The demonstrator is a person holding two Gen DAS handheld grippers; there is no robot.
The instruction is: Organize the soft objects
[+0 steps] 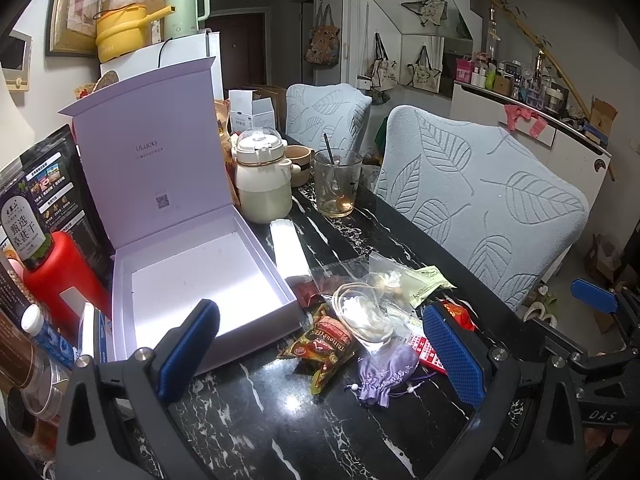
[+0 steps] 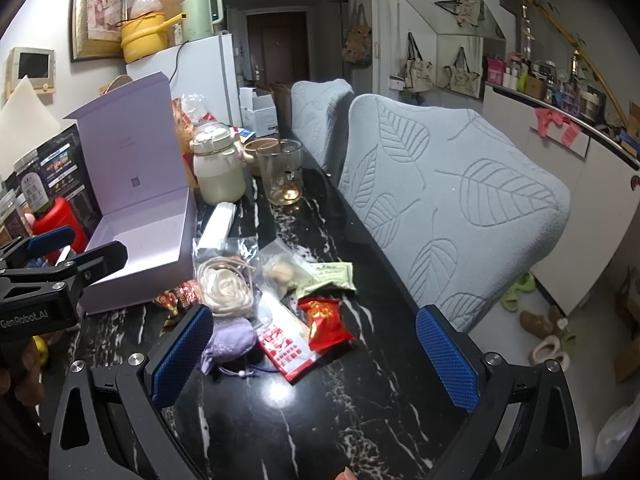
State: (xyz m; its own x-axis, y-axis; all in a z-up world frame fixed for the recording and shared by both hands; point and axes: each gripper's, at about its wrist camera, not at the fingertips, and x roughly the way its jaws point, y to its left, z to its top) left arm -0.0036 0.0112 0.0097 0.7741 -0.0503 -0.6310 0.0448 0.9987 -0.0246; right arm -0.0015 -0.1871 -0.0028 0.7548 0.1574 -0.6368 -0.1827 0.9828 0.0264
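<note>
On the black marbled surface [image 1: 280, 420], a heap of soft things is seen just beside the open lilac box [image 1: 192, 280], at its 3 o'clock in the left wrist view. A lilac drawstring pouch [image 1: 384, 372] lies at the near edge of the heap, touching a clear bag of white cord [image 1: 364, 312] at its 12 o'clock. A brown and red snack packet [image 1: 328, 340] is found at the pouch's 9 o'clock, close to the box's near corner. A red packet [image 2: 324, 318] rests at the pouch's 3 o'clock in the right wrist view, with a red and white printed sachet [image 2: 288, 350] between them and a pale green sachet [image 2: 328, 276] at 12 o'clock of the red packet. The box is seen empty, its lid standing upright.

The left gripper [image 1: 320, 360] is held above the surface, its fingers spread wide, nothing between them; the pouch and snack packet are framed in the gap. The right gripper [image 2: 316, 356] is likewise held wide apart and empty, with the pouch beside its left finger [image 2: 180, 356].

Farther off, at 12 o'clock, a cream jar [image 1: 262, 184] and a glass with a spoon [image 1: 336, 184] are set. Two leaf-patterned chair backs [image 1: 480, 200] are pushed against the surface's 3 o'clock edge.
</note>
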